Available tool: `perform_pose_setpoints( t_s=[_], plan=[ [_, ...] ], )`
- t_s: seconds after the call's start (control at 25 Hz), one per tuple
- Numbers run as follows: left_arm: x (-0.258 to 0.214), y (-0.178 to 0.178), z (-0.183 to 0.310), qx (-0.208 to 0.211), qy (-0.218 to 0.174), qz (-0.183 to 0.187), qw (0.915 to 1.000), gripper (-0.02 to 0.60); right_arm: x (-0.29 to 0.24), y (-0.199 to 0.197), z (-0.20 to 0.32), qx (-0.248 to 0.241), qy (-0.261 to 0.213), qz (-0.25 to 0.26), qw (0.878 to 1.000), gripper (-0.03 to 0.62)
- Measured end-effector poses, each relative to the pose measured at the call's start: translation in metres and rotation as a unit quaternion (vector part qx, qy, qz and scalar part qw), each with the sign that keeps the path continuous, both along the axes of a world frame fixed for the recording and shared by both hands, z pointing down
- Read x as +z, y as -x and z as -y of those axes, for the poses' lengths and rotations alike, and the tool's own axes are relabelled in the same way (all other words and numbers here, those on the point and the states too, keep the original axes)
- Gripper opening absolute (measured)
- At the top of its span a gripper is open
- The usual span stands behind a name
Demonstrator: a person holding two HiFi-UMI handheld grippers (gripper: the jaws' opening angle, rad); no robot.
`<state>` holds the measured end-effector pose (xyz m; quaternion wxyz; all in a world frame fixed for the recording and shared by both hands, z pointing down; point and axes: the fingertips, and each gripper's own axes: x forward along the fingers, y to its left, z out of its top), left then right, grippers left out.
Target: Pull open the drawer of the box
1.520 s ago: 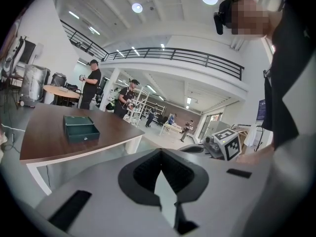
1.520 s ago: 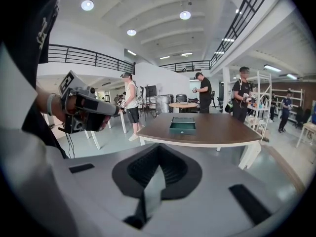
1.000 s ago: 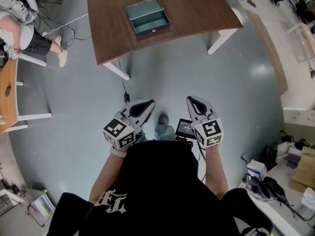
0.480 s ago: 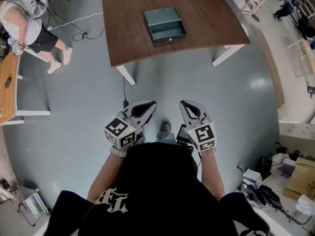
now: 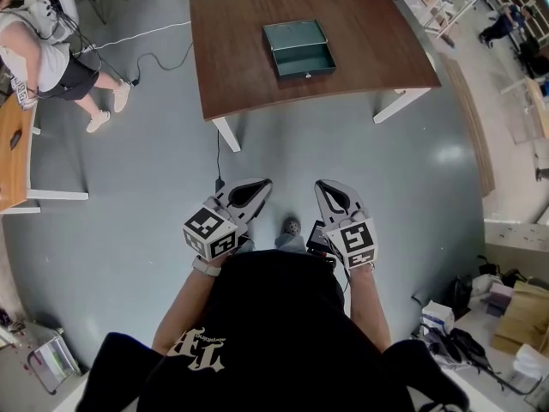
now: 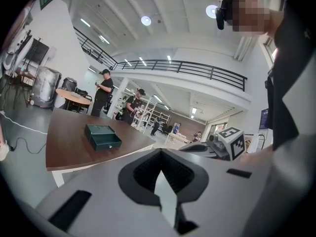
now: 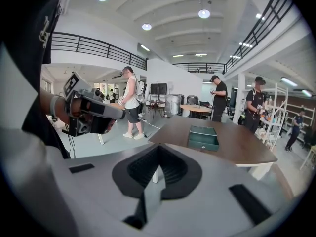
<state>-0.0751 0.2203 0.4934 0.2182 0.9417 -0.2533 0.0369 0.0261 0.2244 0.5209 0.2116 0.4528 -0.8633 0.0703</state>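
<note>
A dark green metal box (image 5: 298, 48) sits on a brown table (image 5: 240, 67) far ahead of me across the floor. Its front has a small knob (image 5: 306, 75), and from above it looks like an open tray. It also shows in the left gripper view as the box (image 6: 102, 137) and in the right gripper view as the box (image 7: 203, 138). My left gripper (image 5: 264, 183) and right gripper (image 5: 320, 186) are held close to my body, well away from the table. Both are shut with nothing in them.
A seated person (image 5: 51, 50) is at the far left beside a wooden desk (image 5: 13, 153). A cable (image 5: 216, 157) runs over the grey floor from the table. Boxes and bags (image 5: 506, 307) lie at the lower right. Several people (image 7: 131, 100) stand behind the table.
The table and box have shifted right and down in the head view and look a little smaller. Both grippers stay shut near my body, the right one slightly closer to the left.
</note>
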Motion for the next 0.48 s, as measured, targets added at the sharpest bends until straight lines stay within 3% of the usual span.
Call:
perform_pose_setpoints(
  t_s=[0.48],
  plan=[
    [0.0012,-0.0039,-0.0046,-0.001,0.001,0.004,1.0000,0.006,0.0025,-0.0057,0.0017,0.008,0.009,0.007,1.000,-0.012]
  ],
)
